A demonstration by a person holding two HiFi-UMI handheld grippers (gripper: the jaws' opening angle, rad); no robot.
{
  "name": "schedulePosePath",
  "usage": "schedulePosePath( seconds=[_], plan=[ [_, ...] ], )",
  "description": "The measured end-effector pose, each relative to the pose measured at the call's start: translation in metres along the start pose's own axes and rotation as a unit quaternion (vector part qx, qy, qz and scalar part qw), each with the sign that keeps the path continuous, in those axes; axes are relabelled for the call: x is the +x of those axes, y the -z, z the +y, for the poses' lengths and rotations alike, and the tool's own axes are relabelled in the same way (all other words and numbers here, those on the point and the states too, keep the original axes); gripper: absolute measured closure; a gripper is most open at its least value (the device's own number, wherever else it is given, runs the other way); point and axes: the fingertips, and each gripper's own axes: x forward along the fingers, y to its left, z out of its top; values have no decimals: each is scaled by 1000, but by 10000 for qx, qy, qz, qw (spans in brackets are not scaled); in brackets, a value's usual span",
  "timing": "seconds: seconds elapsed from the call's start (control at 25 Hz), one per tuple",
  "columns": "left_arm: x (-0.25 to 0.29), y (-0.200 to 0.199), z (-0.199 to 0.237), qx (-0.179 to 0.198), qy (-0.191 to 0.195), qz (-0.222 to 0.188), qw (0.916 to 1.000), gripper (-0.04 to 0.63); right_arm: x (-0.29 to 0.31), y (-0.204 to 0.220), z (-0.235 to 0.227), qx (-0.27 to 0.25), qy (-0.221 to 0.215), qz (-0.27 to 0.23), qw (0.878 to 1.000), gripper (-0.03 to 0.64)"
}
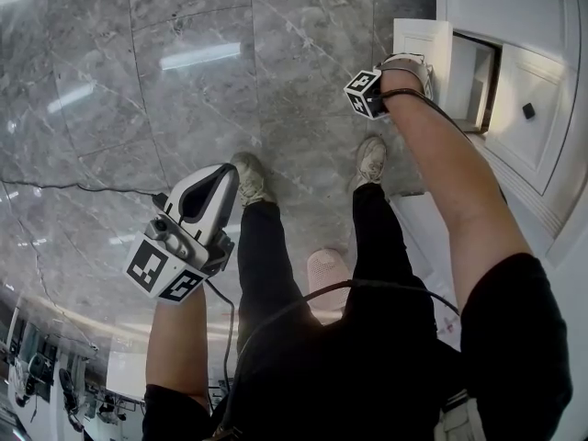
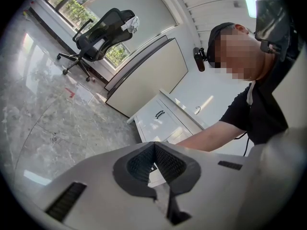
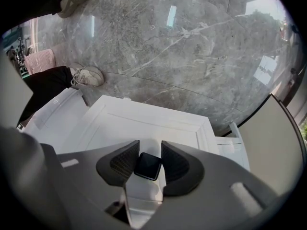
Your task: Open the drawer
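Gripping the small black knob (image 3: 147,166) between its fingers, the right gripper (image 3: 150,143) held the front of the drawer (image 1: 424,46), which stood partly out of the white cabinet (image 1: 514,7), with a dark gap showing between its panel and the cabinet face. The step in hand looked like the pull itself, with more travel probably left.

To do it well, the pull should run straight away from the cabinet, square to its face, with no lifting or twisting that might bind the drawer. The knob was small and looked smooth, so the pinch needed to stay firm and centred on it; a slanted tug could slip the pads off. The person's shoes (image 1: 371,160) stood close in front of the cabinet, so shifting back from it would probably give the drawer room.

The left gripper (image 2: 154,145), fingers closed on nothing, hung well away from the cabinet over the marble floor (image 1: 184,81), best kept there.
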Motion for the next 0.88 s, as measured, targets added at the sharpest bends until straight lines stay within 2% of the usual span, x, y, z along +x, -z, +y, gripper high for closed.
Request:
schedulePosePath(
  seconds=[0.88],
  plan=[
    [-30, -3, 17, -94, -129, -113, 9998, 595, -18, -6, -3, -143, -54, 216, 9996, 477]
  ],
)
